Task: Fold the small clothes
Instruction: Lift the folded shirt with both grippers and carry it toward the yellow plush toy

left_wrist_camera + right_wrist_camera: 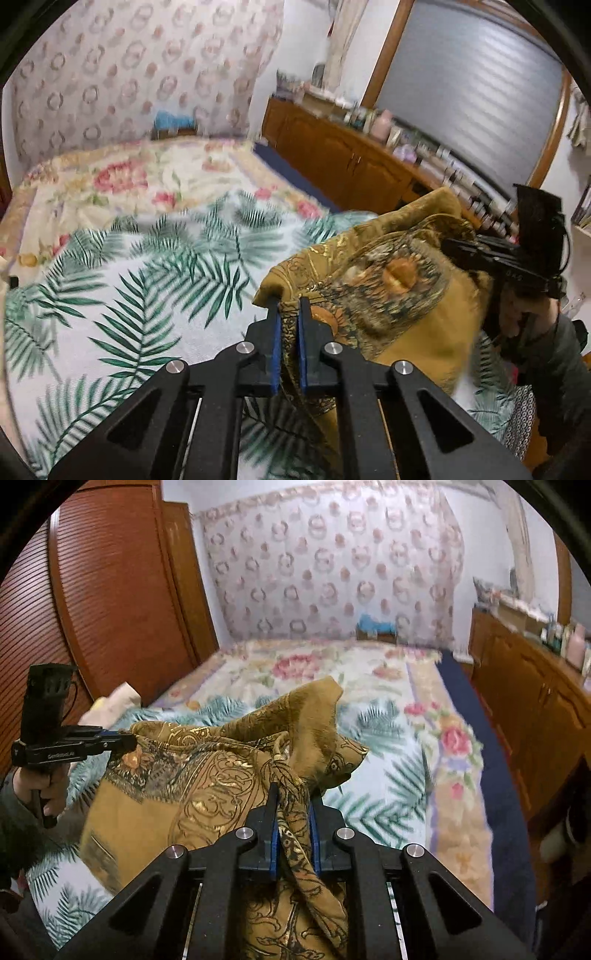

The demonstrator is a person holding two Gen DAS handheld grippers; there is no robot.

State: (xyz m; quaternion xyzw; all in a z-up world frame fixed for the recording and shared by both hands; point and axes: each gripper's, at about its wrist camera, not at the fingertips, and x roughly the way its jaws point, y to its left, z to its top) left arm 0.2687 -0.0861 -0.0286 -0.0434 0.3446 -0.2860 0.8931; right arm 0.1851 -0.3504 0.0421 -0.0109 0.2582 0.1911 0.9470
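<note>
Left gripper and right gripper, each at lower centre of its view, clamp separate edges of the mustard patterned garment, lifted above the palm-print bedspread. Thin, limp cloth; probably best held at corners.

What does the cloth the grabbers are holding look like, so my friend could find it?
Find the big bed with the palm-leaf sheet. Above it, the left gripper and right gripper each pinch a mustard-gold cloth. Only it has swirly black and gold patterns; the bedding is pale with leaves and flowers.
</note>
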